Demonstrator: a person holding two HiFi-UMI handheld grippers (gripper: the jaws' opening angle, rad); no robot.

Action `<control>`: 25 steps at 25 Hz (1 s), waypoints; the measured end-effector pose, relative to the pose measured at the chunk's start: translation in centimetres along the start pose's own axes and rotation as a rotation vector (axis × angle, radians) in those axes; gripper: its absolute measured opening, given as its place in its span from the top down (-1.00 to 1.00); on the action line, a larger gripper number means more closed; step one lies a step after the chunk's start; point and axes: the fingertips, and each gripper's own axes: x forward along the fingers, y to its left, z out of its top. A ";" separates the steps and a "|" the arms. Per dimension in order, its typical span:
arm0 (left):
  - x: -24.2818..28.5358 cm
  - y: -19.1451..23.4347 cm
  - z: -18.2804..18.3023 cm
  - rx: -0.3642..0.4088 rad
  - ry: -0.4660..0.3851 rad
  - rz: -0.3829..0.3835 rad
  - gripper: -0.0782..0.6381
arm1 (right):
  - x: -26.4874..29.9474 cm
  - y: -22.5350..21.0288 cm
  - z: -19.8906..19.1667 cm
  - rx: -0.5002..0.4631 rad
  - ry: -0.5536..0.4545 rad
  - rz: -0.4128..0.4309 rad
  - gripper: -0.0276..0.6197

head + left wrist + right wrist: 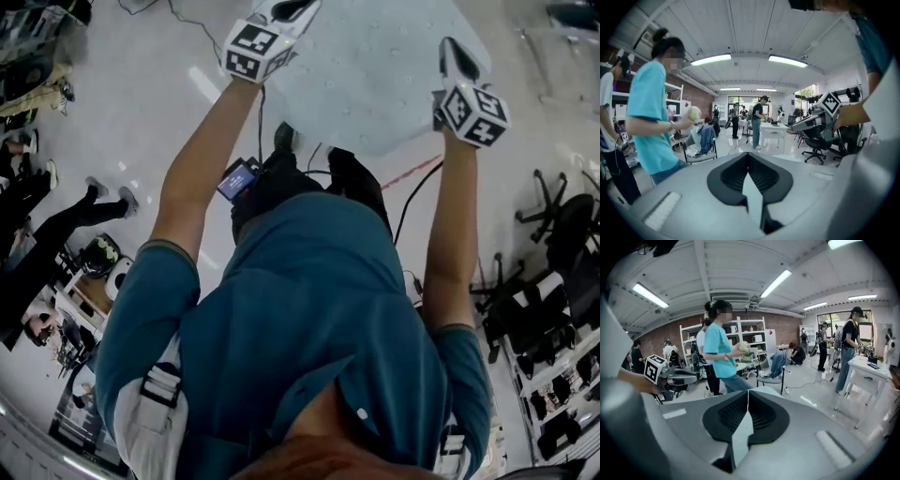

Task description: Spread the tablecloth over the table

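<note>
Both your arms are up and out in front of you. Left gripper (pixel 281 11): fingers (pixel 731 176) are closed tight, with a thin strip of cloth (pixel 375 75) pinched between the pads and running down out of the seam. Right gripper (pixel 454 54): same, fingers (pixel 764 416) clamped on a pale fold of the cloth. The cloth is off the ground, spanning between the two grippers above the floor (pixel 131 103), with one end gripped by each. It's pale blue-white with small dots and fairly flat across the span. The grippers are well apart and roughly level with each other. Each gripper view catches the other gripper off to the side. A person in a teal shirt (pixel 719 355) stands ahead of you, near a chair (pixel 771 376) with clothes on it.
</note>
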 end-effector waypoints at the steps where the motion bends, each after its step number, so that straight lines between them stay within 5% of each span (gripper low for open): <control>1: -1.1 0.0 1.6 0.022 -0.026 -0.010 0.78 | -1.0 1.2 1.6 -0.012 -0.030 0.003 0.87; 8: -9.6 -1.8 11.1 0.124 -0.203 -0.028 0.78 | -9.8 8.7 10.2 -0.088 -0.239 0.036 0.87; 14: -15.8 -2.4 15.6 0.155 -0.267 -0.078 0.78 | -16.0 14.5 15.8 -0.158 -0.375 0.055 0.88; 25: -26.0 -6.1 19.4 0.231 -0.360 -0.182 0.78 | -25.4 22.0 17.9 -0.289 -0.474 -0.020 0.89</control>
